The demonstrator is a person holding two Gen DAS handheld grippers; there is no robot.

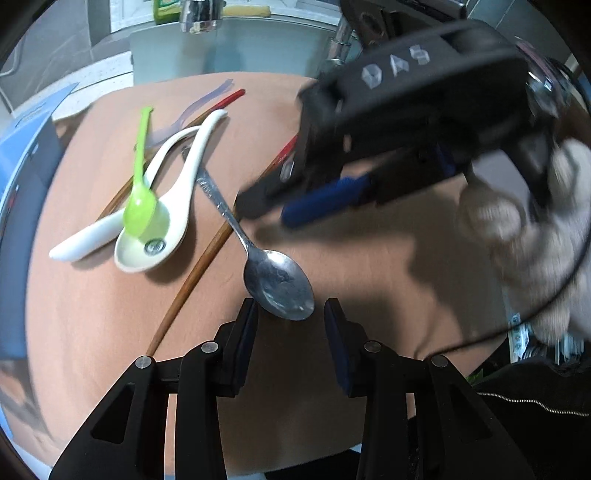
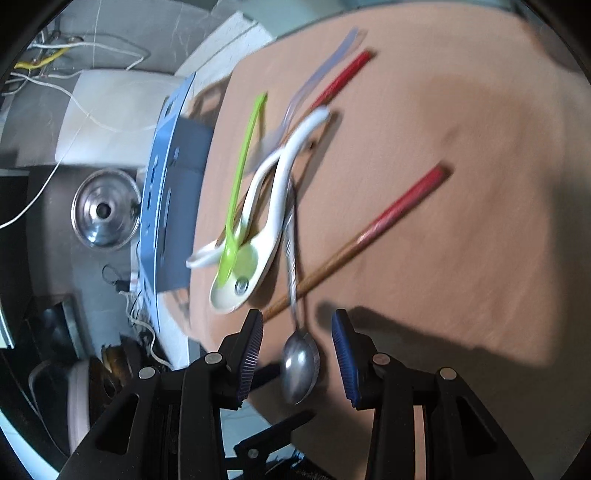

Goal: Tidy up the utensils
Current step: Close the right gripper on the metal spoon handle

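A metal spoon (image 1: pixel 279 284) lies on a peach cloth (image 1: pixel 110 332), its bowl just ahead of my left gripper (image 1: pixel 290 310), which is open with its pads clear of the spoon. My right gripper (image 1: pixel 264 212), blurred, hangs over the spoon's handle where it crosses a wooden chopstick (image 1: pixel 192 280). In the right wrist view the spoon's bowl (image 2: pixel 299 365) shows between the right gripper (image 2: pixel 297 325)'s open fingers, untouched. A green plastic spoon (image 1: pixel 138 206) rests in one of two white ceramic spoons (image 1: pixel 162 229). A second red-tipped chopstick (image 2: pixel 340 77) and a clear plastic spoon (image 1: pixel 207 99) lie behind.
A blue slotted holder (image 2: pixel 166 206) stands at the cloth's left edge, a steel lid (image 2: pixel 105 210) beyond it. A faucet (image 1: pixel 199 14) and sink wall (image 1: pixel 258 48) are at the back. A gloved hand (image 1: pixel 535 240) holds the right gripper. Loose wires (image 2: pixel 74 48) lie off the cloth.
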